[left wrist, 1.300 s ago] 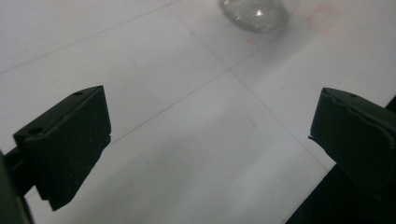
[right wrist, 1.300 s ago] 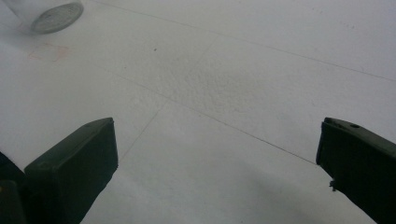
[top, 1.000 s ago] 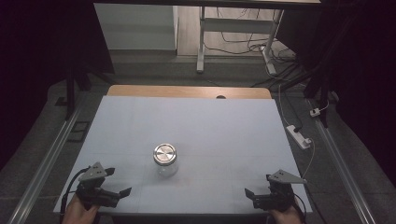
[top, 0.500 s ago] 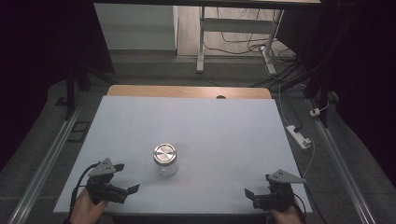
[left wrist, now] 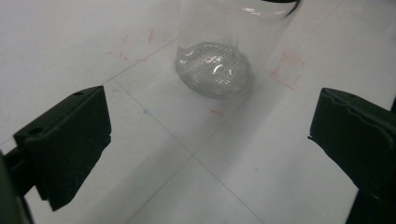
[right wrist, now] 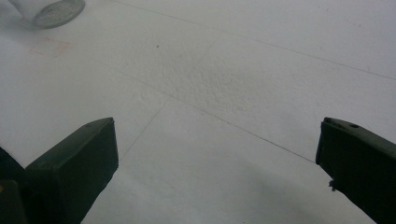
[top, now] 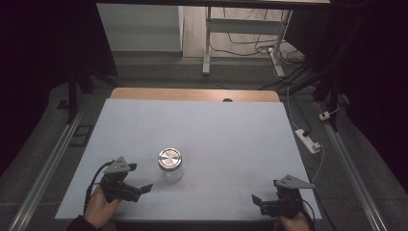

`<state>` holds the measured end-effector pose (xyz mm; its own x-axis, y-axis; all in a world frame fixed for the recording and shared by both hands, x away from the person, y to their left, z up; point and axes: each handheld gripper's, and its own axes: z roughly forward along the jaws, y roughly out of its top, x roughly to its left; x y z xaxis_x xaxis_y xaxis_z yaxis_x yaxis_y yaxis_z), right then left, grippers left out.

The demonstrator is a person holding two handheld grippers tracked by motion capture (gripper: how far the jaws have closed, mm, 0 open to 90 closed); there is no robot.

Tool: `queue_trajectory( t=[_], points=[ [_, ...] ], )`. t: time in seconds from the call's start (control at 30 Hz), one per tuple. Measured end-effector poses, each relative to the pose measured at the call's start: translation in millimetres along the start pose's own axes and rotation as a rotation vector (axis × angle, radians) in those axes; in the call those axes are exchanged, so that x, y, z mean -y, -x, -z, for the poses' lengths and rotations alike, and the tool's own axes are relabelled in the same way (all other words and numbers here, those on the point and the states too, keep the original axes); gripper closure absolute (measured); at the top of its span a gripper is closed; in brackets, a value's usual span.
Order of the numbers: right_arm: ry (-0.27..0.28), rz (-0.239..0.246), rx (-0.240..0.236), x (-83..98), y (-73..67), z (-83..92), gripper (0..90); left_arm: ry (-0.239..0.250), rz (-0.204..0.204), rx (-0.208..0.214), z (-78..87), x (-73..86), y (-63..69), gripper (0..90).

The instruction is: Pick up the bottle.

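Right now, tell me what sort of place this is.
Probably a lab or workshop test bench: a white-covered table, a lone glass jar, and loose cables with a power strip on the floor.

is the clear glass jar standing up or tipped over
Upright: the clear glass jar stands on its base on the white table, its round silver lid facing up.

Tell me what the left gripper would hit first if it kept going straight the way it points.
Most likely the glass jar. The left gripper has its jaws wide open and aimed at the jar's base, with bare white table between. Depth is hard to judge, but nothing else stands in that line.
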<state>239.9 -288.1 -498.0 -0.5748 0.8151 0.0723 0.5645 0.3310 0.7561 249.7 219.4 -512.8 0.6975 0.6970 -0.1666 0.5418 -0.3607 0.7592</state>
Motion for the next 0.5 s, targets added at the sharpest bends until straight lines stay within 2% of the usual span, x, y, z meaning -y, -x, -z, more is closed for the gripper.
queue_trajectory(
  t=[0.07, 0.23, 0.3, 0.5],
  points=[
    [0.0, 0.0, 0.0, 0.0, -0.1, 0.0, 0.0, -0.019, -0.02, -0.004, -7.1, -5.8, 0.6, 0.0],
    [0.002, 0.001, -0.002, 0.0, -0.2, -0.1, 0.0, -0.031, -0.04, 0.006, -16.0, -14.1, 2.7, 0.0],
    [0.002, 0.002, -0.002, 0.0, -0.4, -0.1, 0.0, -0.04, -0.061, 0.003, -22.9, -19.7, 5.1, 0.1],
    [0.002, 0.004, -0.002, 0.0, -0.5, -0.1, 0.0, -0.042, -0.084, 0.009, -34.2, -27.6, 7.6, 0.1]
  ],
)
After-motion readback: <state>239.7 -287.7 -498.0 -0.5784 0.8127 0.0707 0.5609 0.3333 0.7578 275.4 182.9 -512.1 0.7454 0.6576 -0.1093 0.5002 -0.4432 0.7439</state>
